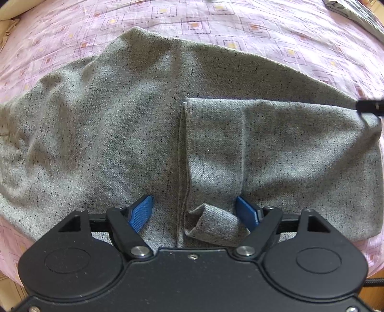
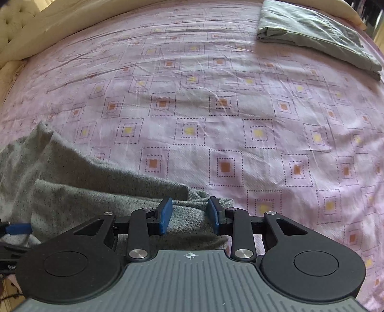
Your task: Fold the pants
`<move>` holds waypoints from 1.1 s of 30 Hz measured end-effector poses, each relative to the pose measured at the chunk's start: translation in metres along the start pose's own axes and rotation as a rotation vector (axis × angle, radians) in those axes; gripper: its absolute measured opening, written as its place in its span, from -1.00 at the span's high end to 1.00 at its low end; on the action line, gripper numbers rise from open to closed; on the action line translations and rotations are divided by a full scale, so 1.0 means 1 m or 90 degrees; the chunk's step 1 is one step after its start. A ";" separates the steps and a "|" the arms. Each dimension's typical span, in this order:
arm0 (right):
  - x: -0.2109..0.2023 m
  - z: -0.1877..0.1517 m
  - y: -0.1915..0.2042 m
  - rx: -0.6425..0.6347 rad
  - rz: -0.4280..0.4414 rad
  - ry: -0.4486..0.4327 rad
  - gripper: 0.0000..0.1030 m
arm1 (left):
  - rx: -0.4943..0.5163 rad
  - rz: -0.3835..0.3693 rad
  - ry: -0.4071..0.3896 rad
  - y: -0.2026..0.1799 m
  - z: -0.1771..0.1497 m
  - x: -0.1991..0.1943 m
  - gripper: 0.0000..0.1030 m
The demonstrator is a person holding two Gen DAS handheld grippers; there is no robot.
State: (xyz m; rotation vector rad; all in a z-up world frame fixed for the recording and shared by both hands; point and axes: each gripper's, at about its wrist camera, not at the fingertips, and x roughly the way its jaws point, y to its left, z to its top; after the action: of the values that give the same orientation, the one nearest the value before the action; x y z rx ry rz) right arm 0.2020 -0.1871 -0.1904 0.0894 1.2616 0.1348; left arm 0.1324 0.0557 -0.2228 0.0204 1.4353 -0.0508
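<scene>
A pair of gray speckled pants [image 1: 120,124] lies spread in soft wrinkles across a bed covered by a pink sheet [image 1: 264,36] printed with dotted squares that have orange or yellow centers. In the left wrist view the pants fill most of the frame; a seam runs down the middle, and beside it a narrower folded panel of the same cloth lies on top, its near corner curled up. The left gripper [image 1: 194,211] sits low over this near edge with its blue pads [image 1: 141,211] spread wide apart, the seam and the curled corner lying between them, not pinched. At the far right edge of that view, the dark tip of the other tool touches the end of the pants. In the right wrist view the pants [image 2: 84,192] occupy the lower left, their end bunched into a small ridge of cloth. The right gripper [image 2: 189,213] has its blue pads [image 2: 165,213] parted with that ridge of cloth between them; the cloth fills part of the gap but the pads are not pressed together on it. Beyond, the pink sheet stretches bare toward a folded pale green cloth [image 2: 312,36] at the far right corner, well apart from the pants. A cream padded headboard [image 2: 24,21] borders the far left.
</scene>
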 end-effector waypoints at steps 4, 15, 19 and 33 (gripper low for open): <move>0.012 0.009 0.007 -0.031 -0.004 0.031 0.38 | -0.001 0.001 0.002 0.000 0.000 0.000 -0.57; 0.015 0.010 -0.034 -0.079 -0.144 0.027 0.21 | -0.008 0.000 -0.001 0.003 -0.003 0.003 -0.57; -0.014 -0.001 -0.038 -0.031 -0.064 -0.037 0.21 | -0.009 -0.001 -0.001 0.005 -0.003 0.003 -0.57; 0.008 -0.048 -0.028 0.025 -0.034 -0.056 0.22 | 0.002 0.004 -0.008 0.004 0.003 0.000 -0.57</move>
State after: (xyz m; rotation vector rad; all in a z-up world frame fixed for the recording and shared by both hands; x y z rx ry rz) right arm 0.1599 -0.2144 -0.2166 0.0939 1.1776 0.0599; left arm 0.1356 0.0591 -0.2223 0.0271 1.4221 -0.0483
